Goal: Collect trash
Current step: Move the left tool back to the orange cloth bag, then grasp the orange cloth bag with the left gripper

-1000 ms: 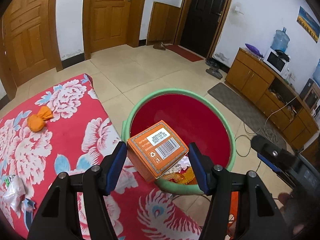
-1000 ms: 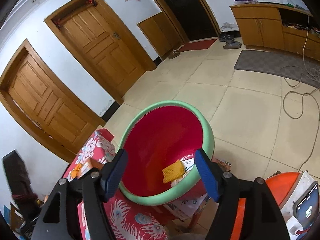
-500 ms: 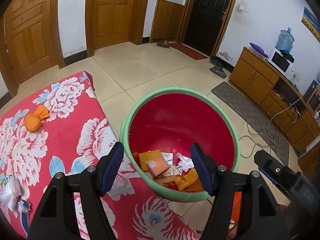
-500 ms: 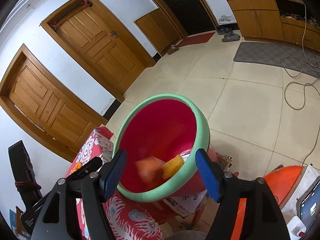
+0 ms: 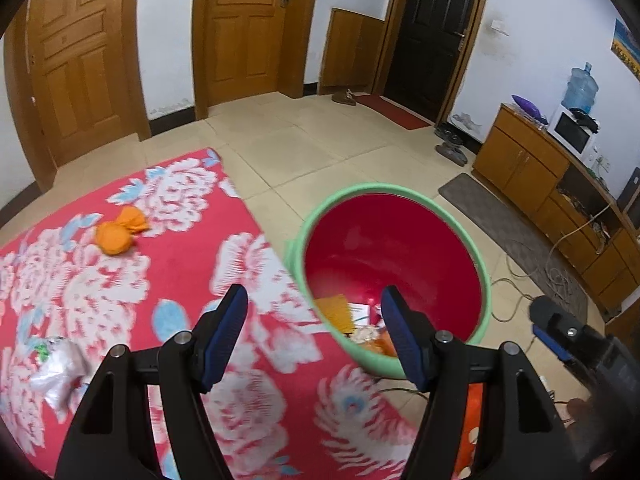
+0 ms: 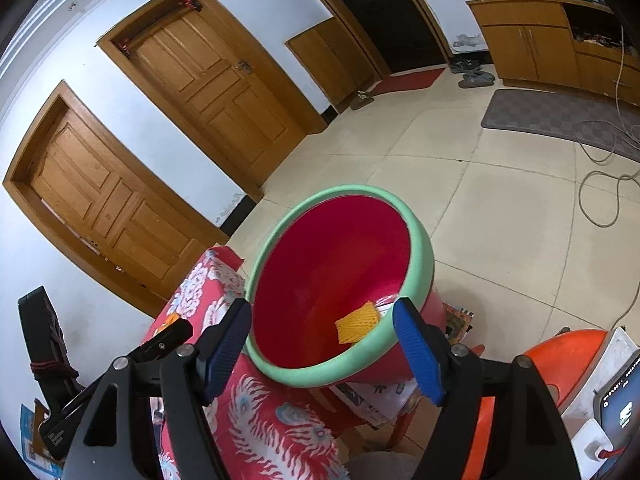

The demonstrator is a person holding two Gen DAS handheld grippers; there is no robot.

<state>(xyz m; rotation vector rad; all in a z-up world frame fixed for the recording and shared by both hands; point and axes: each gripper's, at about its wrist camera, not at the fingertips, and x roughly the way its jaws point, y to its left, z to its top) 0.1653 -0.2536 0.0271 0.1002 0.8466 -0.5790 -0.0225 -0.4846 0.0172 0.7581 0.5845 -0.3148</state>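
Observation:
A red bin with a green rim (image 5: 394, 194) (image 6: 340, 196) stands beside the table with the red flowered cloth (image 5: 180, 264). Inside it lie a yellow-orange mesh piece (image 5: 334, 312) (image 6: 358, 324) and white paper scraps (image 5: 360, 308). My left gripper (image 5: 315, 300) hangs open and empty over the table's edge by the bin. My right gripper (image 6: 322, 316) is open too, facing the bin's near rim with nothing gripped. An orange tied bundle (image 5: 118, 234) and a crumpled clear wrapper (image 5: 56, 364) lie on the cloth.
The right gripper's body (image 5: 560, 332) shows at the right of the left wrist view. An orange stool (image 6: 560, 356) with a phone (image 6: 622, 400) stands to the right. Cables (image 6: 600, 200), a grey mat (image 5: 500, 224) and a wooden cabinet (image 5: 528, 164) lie beyond, past bare tile floor.
The orange box that sat between my left jaws has dropped into the bin. The left gripper has since swung left toward the table. The right gripper has stayed in place.

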